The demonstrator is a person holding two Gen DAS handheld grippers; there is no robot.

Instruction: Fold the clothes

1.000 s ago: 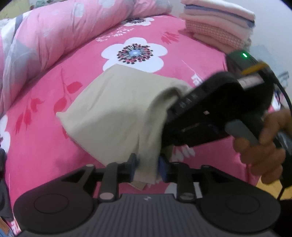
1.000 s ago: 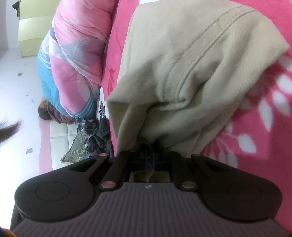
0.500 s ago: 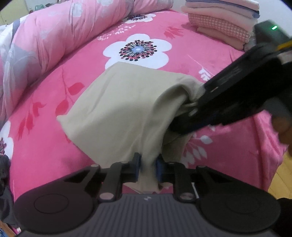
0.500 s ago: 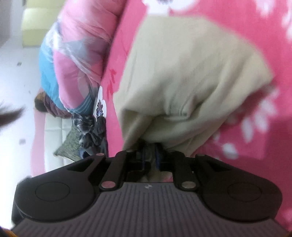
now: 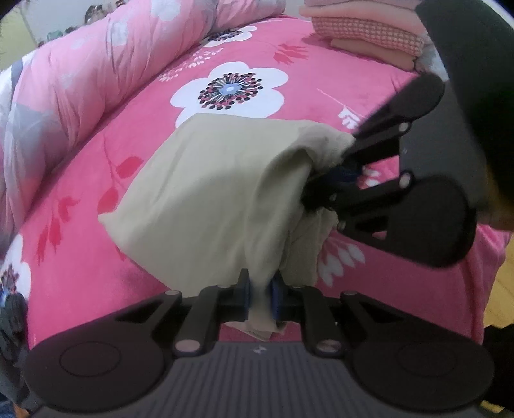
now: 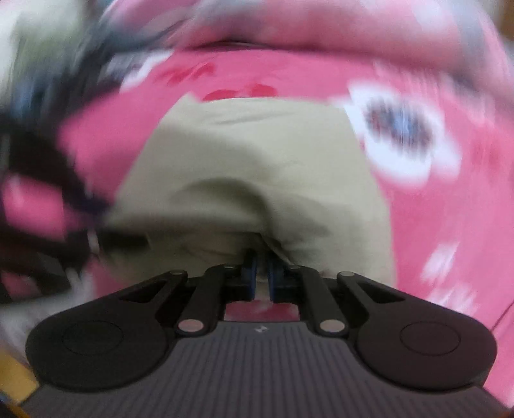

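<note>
Both tongs pinch one beige garment over the bed.
Left tongs (image 5: 261,297) are closing on the garment's (image 5: 208,193) near edge; right tongs (image 6: 262,276), pressed together, grip its right corner. The garment drapes onto the bed (image 5: 289,93) ahead. Beyond lies bare pink sheet; a quilt (image 5: 80,74) bounds the left, folded stack (image 5: 366,30) far right.

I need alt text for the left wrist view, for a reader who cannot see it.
Both grippers pinch a folded beige garment above a pink floral bedspread: the left gripper, still closing, at its near edge, the right gripper at its right corner. Folded clothes are stacked at the far right.
</note>
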